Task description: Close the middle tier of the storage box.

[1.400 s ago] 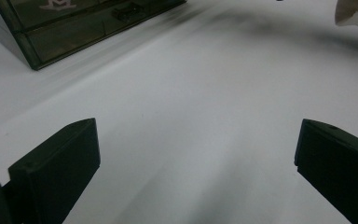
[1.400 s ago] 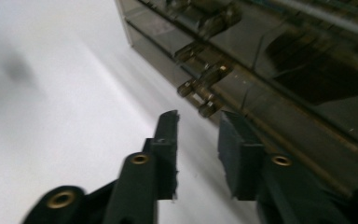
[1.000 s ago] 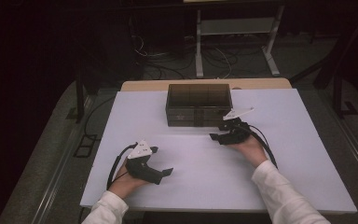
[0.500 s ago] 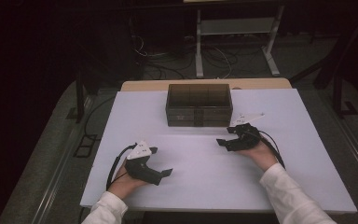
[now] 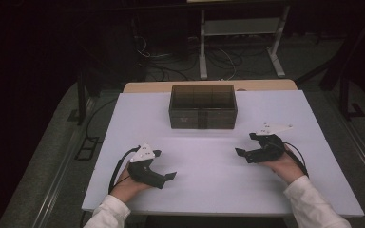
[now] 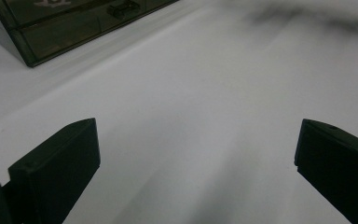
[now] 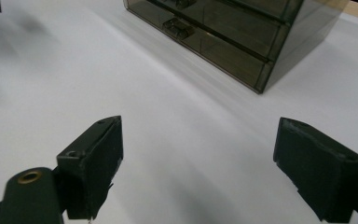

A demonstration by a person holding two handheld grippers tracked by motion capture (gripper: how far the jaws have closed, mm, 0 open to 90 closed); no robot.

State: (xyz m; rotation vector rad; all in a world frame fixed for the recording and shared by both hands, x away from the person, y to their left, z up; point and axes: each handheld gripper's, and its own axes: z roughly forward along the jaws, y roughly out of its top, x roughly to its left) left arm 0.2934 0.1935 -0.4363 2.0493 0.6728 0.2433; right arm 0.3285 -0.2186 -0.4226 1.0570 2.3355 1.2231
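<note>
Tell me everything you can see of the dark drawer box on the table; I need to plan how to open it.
The drawer box is a small cabinet of smoky, see-through plastic, wider than tall. It stands upright at the far middle of the white table, front towards the person. Its front shows stacked drawers with small handles, all pushed in. Whether anything lies inside I cannot tell. Nothing touches it but the table: both grippers are well short of it.

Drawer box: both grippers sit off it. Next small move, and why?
Probably bring the right gripper back toward the drawer box, lining up with a drawer handle. Its jaws have just been opening, nothing between them, and all drawers look shut. The left gripper rests open on the table.
</note>
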